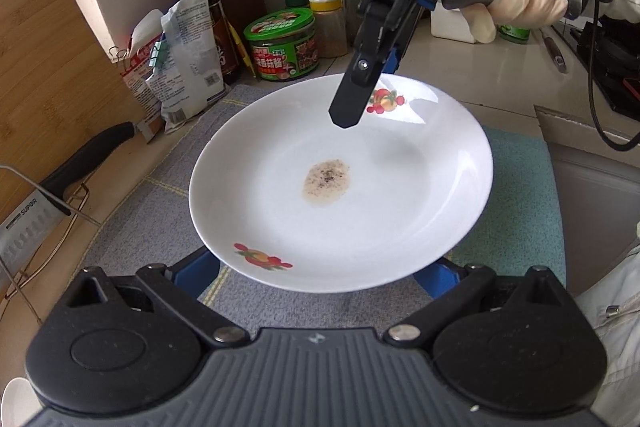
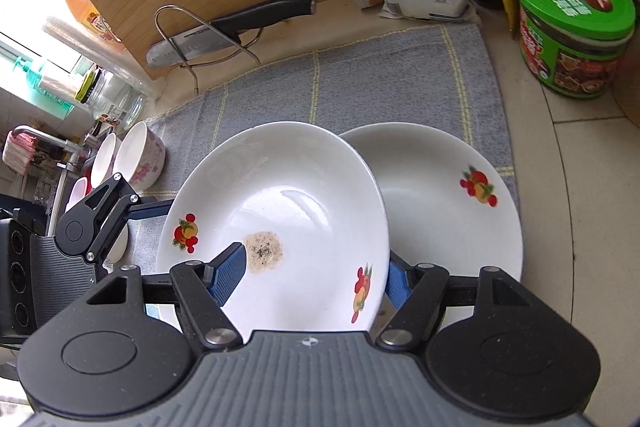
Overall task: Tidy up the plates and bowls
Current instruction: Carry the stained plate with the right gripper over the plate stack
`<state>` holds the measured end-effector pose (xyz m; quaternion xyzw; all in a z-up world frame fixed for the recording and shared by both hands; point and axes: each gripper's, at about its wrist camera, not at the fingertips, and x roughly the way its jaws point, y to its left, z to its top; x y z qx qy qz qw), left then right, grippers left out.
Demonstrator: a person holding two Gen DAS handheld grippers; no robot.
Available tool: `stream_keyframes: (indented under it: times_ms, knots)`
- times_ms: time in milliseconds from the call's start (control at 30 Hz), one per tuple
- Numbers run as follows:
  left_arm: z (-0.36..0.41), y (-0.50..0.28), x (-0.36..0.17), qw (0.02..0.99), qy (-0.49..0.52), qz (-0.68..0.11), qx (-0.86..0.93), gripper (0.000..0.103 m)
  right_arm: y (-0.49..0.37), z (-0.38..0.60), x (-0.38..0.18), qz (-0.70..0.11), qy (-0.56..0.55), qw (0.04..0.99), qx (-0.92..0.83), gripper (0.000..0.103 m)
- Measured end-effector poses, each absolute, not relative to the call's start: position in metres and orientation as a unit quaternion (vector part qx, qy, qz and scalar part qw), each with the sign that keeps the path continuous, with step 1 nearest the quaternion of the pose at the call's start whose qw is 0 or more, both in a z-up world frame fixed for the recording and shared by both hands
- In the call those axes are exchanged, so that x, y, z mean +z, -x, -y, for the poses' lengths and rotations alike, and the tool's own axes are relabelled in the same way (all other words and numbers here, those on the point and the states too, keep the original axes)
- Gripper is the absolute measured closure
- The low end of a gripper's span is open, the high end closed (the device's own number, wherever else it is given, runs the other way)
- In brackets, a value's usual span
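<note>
Your soiled plate [image 2: 280,203], white with fruit prints and a speckled stain at its centre, sits tilted above the grey towel [image 2: 360,75], overlapping a clean plate [image 2: 448,195] that rests on the towel and is partly hidden behind it. Your right gripper [image 2: 312,279] is clamped on the soiled plate's near rim, one blue pad inside and the other mostly hidden behind the edge. Your left gripper [image 1: 320,277] has its blue fingertips tucked under the plate, so you cannot tell its state; the bowls [image 2: 140,155] beyond the towel's edge are partly cut off.

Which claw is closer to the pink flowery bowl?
Left. The left claw sits right beside the bowl; the right claw is farther off, clamped on the dirty plate rim.
</note>
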<state>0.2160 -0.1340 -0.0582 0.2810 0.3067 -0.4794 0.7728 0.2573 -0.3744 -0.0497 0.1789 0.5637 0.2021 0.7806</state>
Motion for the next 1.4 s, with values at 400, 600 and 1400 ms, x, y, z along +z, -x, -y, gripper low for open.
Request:
stream_keyframes:
  times_ms: [400,600,1400]
  knots:
    - [0.168,-0.212,-0.076,0.749,-0.291,-0.309,-0.51,0.002,-0.236,0.404,-0.068,-0.571,-0.208,0.777,0.165,0.027]
    - [0.176,-0.212,-0.077,0.743,-0.296,-0.309,-0.515,0.002,-0.234,0.411,-0.074,-0.575,-0.214,0.774,0.156,0.027]
    - [0.176,-0.219,-0.079,0.744,-0.297,-0.311,-0.511,0.003,-0.24,0.404,-0.078,-0.589,-0.186,0.772,0.15,0.027]
